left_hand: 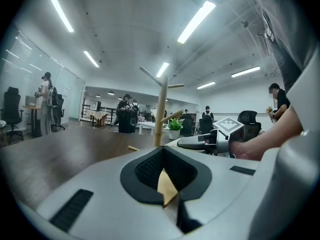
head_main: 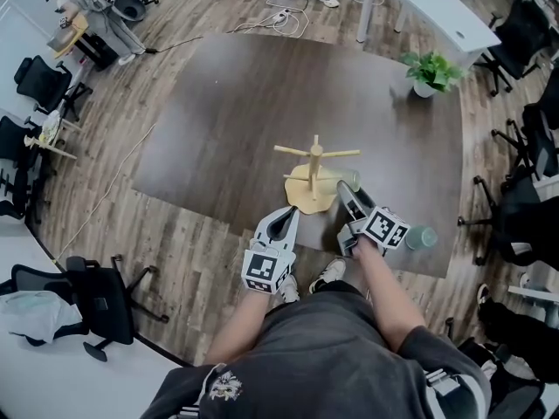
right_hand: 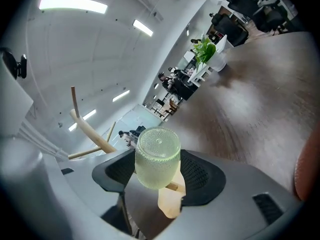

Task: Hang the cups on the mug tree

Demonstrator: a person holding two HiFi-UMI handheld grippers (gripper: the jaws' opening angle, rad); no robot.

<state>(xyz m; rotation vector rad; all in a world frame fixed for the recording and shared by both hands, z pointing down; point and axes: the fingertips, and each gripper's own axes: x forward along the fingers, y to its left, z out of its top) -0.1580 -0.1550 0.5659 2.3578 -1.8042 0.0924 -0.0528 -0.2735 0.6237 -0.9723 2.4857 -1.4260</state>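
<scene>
The wooden mug tree (head_main: 314,166) stands on its round base on the dark table (head_main: 218,120), and its pegs are bare. My right gripper (head_main: 346,190) is shut on a pale green dimpled cup (right_hand: 158,157), which it holds just right of the tree's base, with the pegs (right_hand: 89,131) up to its left. My left gripper (head_main: 289,211) hovers at the near side of the base with its jaws shut and nothing in them. Its own view shows the trunk (left_hand: 160,112) straight ahead. A second, teal cup (head_main: 421,236) sits on the table near its front right edge.
A potted plant (head_main: 429,72) stands at the table's far right. Office chairs (head_main: 515,225) crowd the right side, and more chairs (head_main: 96,299) are at the left. A white desk (head_main: 437,7) and floor cables lie beyond the table. People stand far off in the room.
</scene>
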